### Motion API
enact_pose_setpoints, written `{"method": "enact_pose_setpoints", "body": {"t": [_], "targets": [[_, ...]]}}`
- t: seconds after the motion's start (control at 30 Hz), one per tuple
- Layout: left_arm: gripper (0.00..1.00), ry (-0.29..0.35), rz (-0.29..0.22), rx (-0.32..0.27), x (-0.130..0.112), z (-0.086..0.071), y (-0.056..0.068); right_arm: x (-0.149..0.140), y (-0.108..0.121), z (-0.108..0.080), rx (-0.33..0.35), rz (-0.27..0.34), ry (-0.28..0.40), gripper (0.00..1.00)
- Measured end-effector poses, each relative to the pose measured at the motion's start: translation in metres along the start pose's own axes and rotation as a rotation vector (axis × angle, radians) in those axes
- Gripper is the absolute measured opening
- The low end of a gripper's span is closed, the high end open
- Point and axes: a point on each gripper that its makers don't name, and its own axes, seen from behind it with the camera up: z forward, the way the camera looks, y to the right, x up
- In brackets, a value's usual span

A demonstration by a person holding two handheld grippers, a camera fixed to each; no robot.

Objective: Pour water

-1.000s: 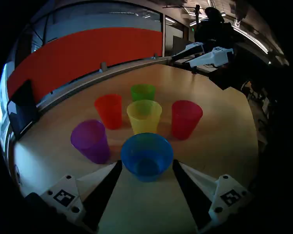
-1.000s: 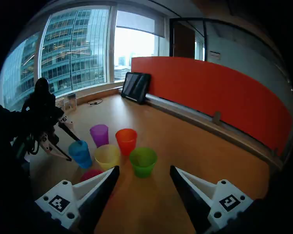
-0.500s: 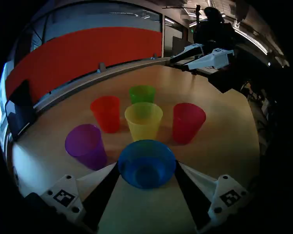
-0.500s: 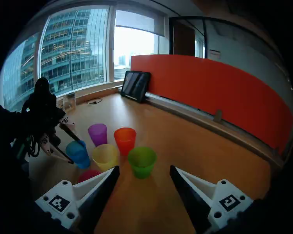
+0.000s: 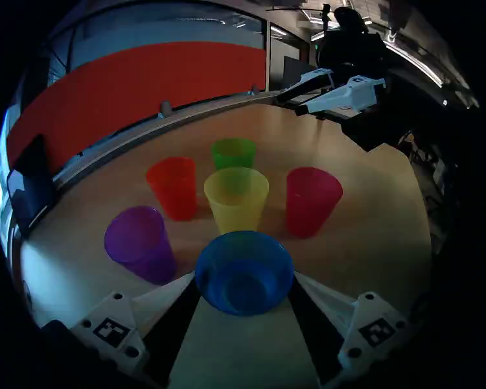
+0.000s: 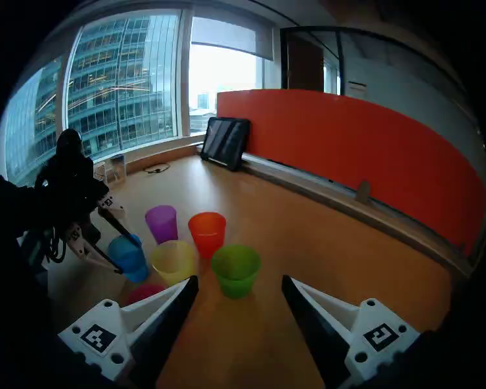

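Closed in since a second ago: left gripper (image 5: 244, 280), its jaws now clenched on both sides of the blue cup (image 5: 244, 266), nearest of six on the table (image 5: 372, 214). Grasp looks made; lift comes next. Yellow cup (image 5: 236, 194) stands just beyond. Right gripper (image 6: 238, 280) is unchanged, jaws spread and empty, near the green cup (image 6: 235, 267).

I see the blue cup (image 5: 244, 272) upright, nearest in my left gripper view; the yellow cup (image 5: 236, 198) just behind it; purple cup (image 5: 139, 243), orange cup (image 5: 172, 187), green cup (image 5: 233, 153) and red cup (image 5: 312, 200) ring the yellow, all upright and apart.
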Motion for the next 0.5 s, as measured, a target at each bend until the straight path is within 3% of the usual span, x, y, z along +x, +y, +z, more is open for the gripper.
{"method": "enact_pose_setpoints", "body": {"t": [0.5], "targets": [[0.86,0.078,0.008,0.005,0.03,-0.021,-0.001,-0.011,-0.003,0.03,0.023,-0.007,-0.039,1.0]]}}
